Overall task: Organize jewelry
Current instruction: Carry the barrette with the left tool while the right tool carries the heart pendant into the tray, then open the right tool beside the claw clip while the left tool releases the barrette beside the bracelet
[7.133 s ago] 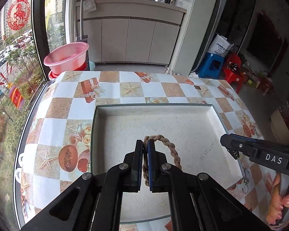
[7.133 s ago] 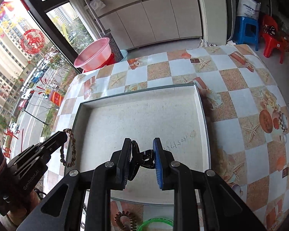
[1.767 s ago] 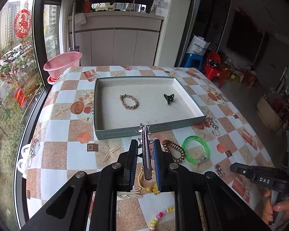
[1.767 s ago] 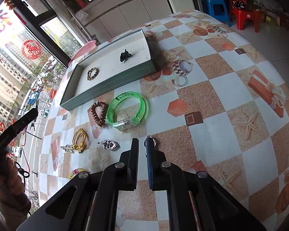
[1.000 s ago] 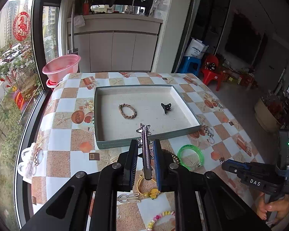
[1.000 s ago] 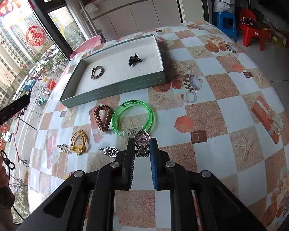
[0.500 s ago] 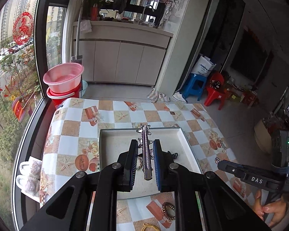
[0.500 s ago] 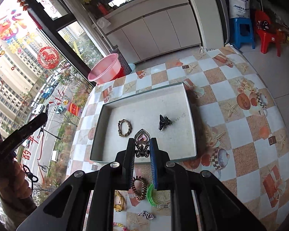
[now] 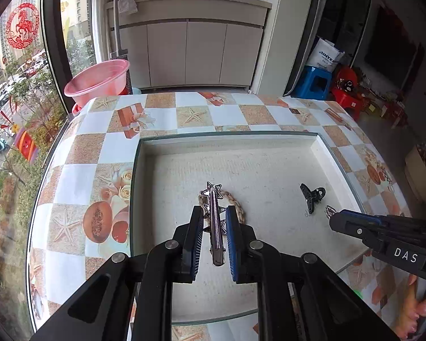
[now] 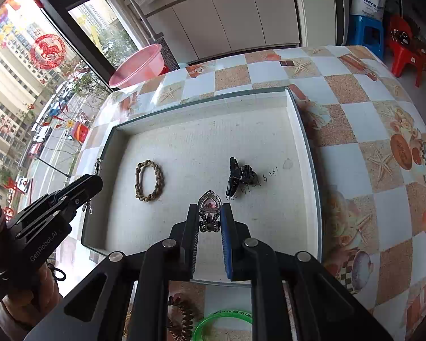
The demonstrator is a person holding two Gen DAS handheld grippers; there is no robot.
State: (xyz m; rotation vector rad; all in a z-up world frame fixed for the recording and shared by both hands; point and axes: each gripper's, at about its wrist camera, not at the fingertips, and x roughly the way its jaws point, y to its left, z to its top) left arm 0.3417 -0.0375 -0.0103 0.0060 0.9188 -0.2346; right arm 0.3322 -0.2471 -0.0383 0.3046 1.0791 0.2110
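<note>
Left wrist view: "DAS" marks the right tool [image 9: 333,216], clamped on a heart pendant [image 10: 210,202]; the left tool [image 9: 215,224] grips a star clip [image 9: 213,199] above the tray [image 9: 284,139], whose far half lies bare.

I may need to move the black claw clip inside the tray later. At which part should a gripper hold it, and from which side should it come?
Grip the black claw clip from above, across its narrow toothed body, not its spread handles. It lies flat and alone on the tray floor, apart from the braided bracelet, so a top approach looks unobstructed.

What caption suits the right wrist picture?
Right hand-held gripper carries a heart pendant over the tray.
</note>
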